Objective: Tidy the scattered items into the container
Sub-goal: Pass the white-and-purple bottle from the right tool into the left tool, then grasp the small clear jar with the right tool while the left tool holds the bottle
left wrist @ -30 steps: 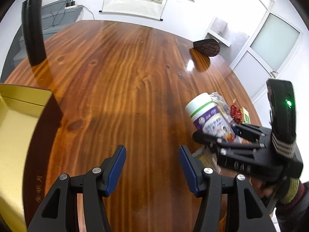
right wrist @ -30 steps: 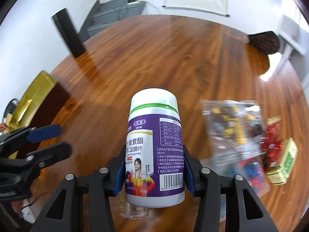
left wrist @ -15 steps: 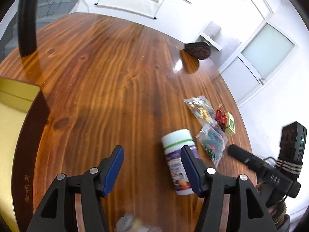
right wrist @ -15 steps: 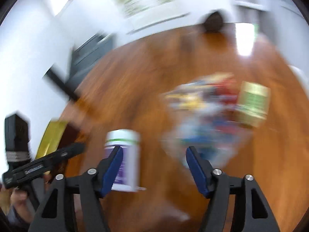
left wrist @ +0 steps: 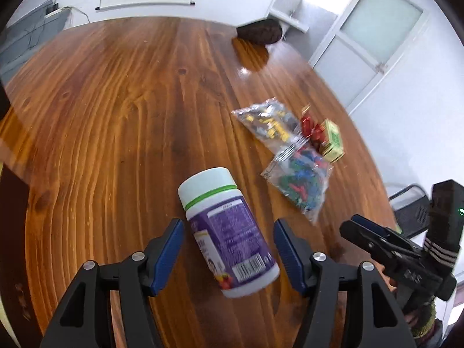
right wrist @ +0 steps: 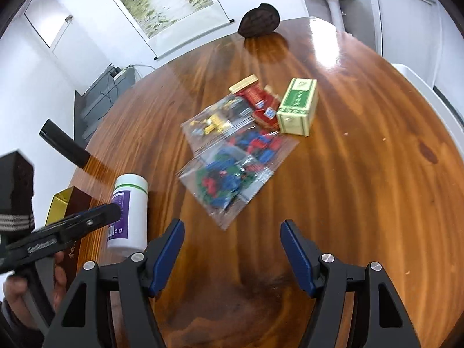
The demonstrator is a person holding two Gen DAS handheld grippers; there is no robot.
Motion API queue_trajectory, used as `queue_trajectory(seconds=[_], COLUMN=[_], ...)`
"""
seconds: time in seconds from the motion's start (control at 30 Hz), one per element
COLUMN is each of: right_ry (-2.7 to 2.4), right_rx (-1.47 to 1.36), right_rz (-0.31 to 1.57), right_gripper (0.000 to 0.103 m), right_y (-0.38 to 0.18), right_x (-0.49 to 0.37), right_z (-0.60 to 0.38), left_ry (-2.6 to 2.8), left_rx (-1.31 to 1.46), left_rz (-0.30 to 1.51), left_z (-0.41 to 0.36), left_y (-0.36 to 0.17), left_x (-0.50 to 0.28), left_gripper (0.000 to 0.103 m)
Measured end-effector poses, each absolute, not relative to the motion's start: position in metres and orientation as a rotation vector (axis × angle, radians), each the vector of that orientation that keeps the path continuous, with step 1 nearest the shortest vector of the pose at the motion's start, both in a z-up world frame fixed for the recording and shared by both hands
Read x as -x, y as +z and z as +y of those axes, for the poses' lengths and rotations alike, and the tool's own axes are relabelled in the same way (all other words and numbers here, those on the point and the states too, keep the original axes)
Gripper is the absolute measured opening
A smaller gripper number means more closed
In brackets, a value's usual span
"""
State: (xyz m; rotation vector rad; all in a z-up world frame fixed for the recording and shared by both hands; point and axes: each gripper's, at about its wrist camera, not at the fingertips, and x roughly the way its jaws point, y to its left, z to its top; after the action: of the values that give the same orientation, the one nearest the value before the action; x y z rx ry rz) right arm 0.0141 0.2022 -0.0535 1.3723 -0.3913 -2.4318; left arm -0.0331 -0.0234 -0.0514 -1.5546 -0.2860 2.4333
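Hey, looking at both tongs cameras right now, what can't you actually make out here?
- Gold container: right view shows one corner only, the left tongs cover the rest; its inside is unseen.
- Bottle label: blurred, small print unreadable in either view.
- Bag of blue and red pieces: motion-blurred, pieces indistinct.
- Dark object at the far table edge: too small to identify.

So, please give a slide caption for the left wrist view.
Open left gripper straddles the upright supplement bottle on the wooden table.
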Motion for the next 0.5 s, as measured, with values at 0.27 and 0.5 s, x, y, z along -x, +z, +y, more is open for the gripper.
queue_trajectory(seconds=[0.27, 0.5], right_ry=[-2.412, -2.159], right_rx=[-1.391, -1.331], right_rz=[-0.391, -0.233], right_gripper=[0.070, 0.070], right_y=[-0.058, -0.039], right_x=[-0.021, -0.042], right_z=[0.195, 0.164], left_ry=[2.296, 2.247], left_rx=[1.673, 1.617], left_rz=[-0.317, -0.206], left_z=[-0.032, -0.034], left_y=[-0.075, -0.069], left_x=[0.051, 0.052], left_gripper=[0.063, 0.059])
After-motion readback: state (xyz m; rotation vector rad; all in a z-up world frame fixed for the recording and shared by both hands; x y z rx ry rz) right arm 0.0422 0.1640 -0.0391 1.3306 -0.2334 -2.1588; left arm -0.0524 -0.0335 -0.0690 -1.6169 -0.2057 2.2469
